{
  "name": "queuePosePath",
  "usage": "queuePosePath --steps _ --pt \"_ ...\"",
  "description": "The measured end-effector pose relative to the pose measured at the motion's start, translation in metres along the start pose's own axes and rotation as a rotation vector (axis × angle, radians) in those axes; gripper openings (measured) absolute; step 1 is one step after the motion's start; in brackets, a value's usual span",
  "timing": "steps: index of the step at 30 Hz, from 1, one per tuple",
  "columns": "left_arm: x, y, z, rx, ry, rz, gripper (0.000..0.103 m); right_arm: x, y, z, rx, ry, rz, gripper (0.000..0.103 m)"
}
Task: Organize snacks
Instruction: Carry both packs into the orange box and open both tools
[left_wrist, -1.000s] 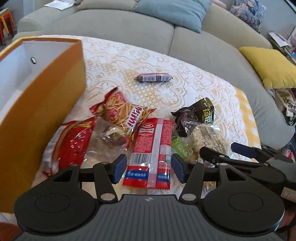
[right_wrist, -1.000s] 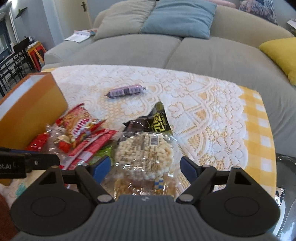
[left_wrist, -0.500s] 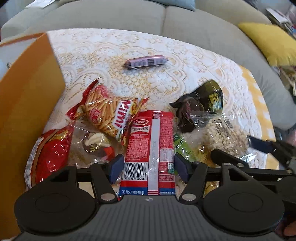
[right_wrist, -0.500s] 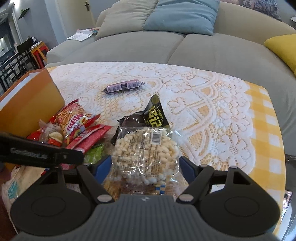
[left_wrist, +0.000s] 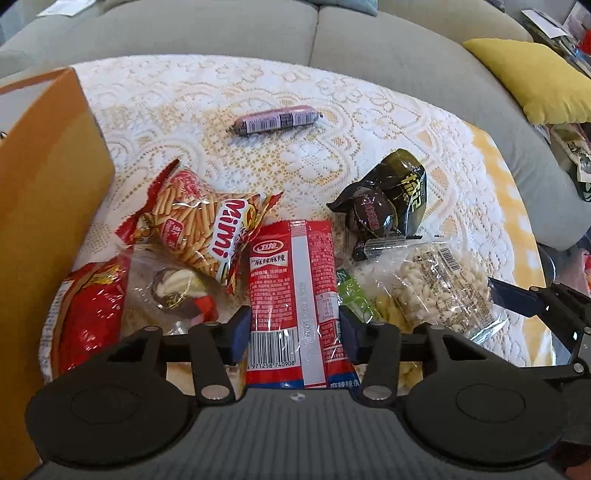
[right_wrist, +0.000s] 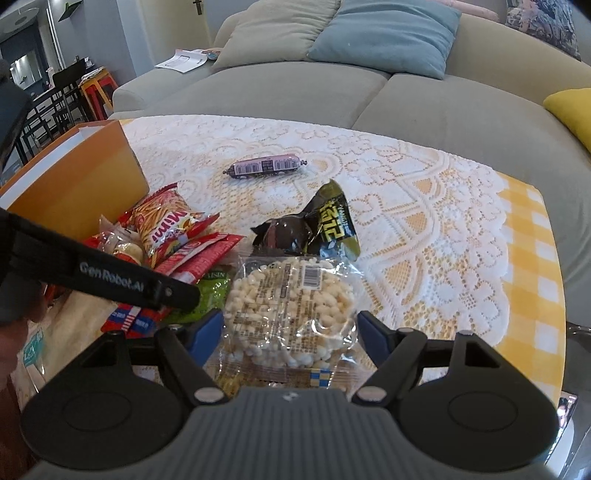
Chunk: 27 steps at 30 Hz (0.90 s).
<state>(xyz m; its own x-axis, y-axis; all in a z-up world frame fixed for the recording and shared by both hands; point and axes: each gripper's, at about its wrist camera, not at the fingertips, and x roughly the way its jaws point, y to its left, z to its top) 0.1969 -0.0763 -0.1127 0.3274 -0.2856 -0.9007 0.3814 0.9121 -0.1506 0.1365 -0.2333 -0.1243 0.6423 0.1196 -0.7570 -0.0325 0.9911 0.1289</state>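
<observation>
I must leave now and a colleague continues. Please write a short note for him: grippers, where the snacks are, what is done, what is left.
Left gripper: jaws closing on the red spicy-strip packet, pads at its sides.
Right gripper: open around the puffed rice cake pack, not gripping.
Snack pile lies beside the orange box; the sausage lies apart on the lace cloth.
Done: no snack seen inside the box.
Left: everything.

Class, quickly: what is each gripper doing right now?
Left gripper: closing on the red spicy-strip packet.
Right gripper: open, straddling the puffed rice cake packet.
</observation>
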Motion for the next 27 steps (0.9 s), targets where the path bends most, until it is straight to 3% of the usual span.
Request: queuePosePath --steps 4,16,27 --pt "-0.015 -0.006 -0.008 0.007 -0.031 0.009 0.046 -0.006 0.004 0.000 -0.015 -0.005 0.004 0.076" --pt "-0.094 0.001 -0.033 -0.052 -0.159 0.030 0.044 -0.051 0.028 -0.004 -0.043 -0.073 0.025 0.076" --pt "-0.168 0.046 -0.045 -0.123 -0.227 0.188 0.044 -0.092 0.101 0.016 -0.138 -0.154 0.136 0.076"
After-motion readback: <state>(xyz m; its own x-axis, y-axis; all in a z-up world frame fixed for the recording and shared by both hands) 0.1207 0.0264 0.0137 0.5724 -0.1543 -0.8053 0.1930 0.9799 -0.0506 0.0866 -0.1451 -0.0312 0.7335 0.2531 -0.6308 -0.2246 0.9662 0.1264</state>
